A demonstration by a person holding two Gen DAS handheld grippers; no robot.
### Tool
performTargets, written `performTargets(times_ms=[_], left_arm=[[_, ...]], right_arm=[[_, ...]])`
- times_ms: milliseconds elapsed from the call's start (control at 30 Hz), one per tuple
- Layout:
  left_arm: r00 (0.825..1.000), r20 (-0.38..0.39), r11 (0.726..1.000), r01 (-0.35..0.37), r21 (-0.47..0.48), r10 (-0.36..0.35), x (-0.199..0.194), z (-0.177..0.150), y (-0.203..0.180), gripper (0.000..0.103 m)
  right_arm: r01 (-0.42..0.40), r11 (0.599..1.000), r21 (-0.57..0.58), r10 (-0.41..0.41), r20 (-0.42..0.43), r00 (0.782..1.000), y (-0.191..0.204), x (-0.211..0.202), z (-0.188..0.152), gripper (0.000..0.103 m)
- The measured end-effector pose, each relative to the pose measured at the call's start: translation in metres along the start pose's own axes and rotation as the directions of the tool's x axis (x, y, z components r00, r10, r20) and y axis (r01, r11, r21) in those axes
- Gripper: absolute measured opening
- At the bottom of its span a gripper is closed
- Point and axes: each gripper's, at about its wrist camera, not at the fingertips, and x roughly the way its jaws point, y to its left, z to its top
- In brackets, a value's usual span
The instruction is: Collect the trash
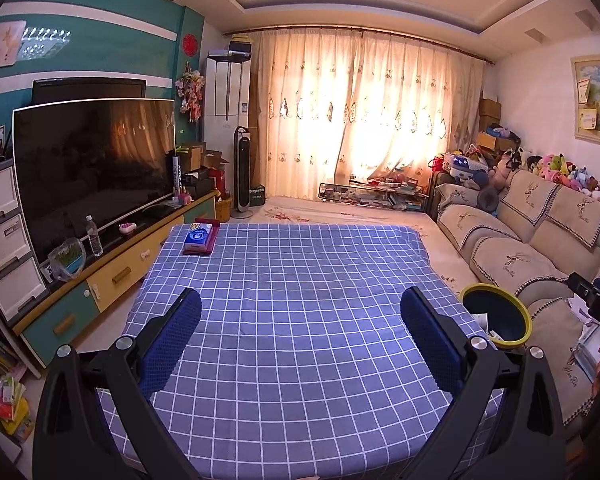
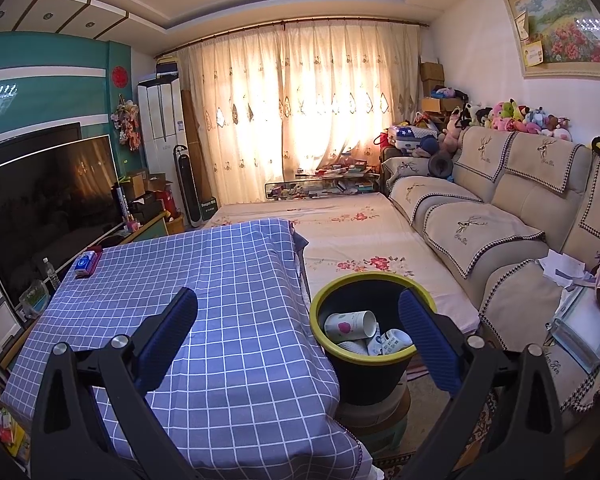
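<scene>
We find the trash already in the bin [image 2: 362, 372] — a black bucket with a yellow rim, standing on a stool just beside the right edge of the table. Inside it lie crumpled paper cups [image 2: 350, 326], white with a pink mark on the uppermost one, tipped on their sides (how many we cannot count, since they overlap). In the left wrist view only part of the bin [image 1: 496, 316] shows, past the table's right edge.

The right gripper [image 2: 298, 320] hangs over the gap between table and bin, its blue-padded fingers spread wide with nothing between them; its right finger overlaps the bin's rim in the picture. The left gripper [image 1: 300, 320] is over the table, jaws likewise wide apart and empty.

The table wears a blue checked cloth [image 1: 300, 280], bare but for a tissue pack [image 1: 198, 238] on a dark red holder at the far left corner. Left of the table runs a television stand with a curved television [image 1: 92, 168] and a water bottle [image 1: 94, 236]. To the right sits a beige sofa [image 2: 480, 220] — plush toys line its back — and lit curtains close the far wall.
</scene>
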Motion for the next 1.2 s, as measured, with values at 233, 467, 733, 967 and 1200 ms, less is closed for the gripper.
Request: performTargets(times_ms=[233, 467, 733, 967, 1200], left_arm=[[1.0, -0.003, 1.0, 0.002, 0.0, -0.002, 0.0002, -0.0001, -0.0001, 0.098], [1.0, -0.009, 1.0, 0.007, 0.0, -0.007, 0.0016, -0.0008, 0.0007, 0.098], [1.0, -0.015, 1.0, 0.01, -0.005, -0.01, 0.0039, -0.0004, 0.0018, 0.098], [1.0, -0.013, 1.0, 0.012, -0.003, -0.012, 0.0052, -0.0003, 0.0019, 0.098], [1.0, -0.016, 1.0, 0.014, -0.003, -0.014, 0.0055, -0.0007, 0.0011, 0.098]], right_arm=[[0.002, 1.0, 0.004, -0.002, -0.003, 1.0, -0.0007, 0.0027, -0.0015, 0.096], [0.002, 1.0, 0.005, -0.002, -0.003, 1.0, -0.0004, 0.0029, -0.0014, 0.096], [0.0, 1.0, 0.005, 0.0, -0.004, 1.0, 0.0, 0.0028, -0.0015, 0.096], [0.0, 1.0, 0.006, 0.0, -0.006, 1.0, 0.0003, 0.0033, -0.0016, 0.096], [-0.001, 1.0, 0.008, 0.001, -0.008, 1.0, 0.0005, 0.0032, -0.0009, 0.096]])
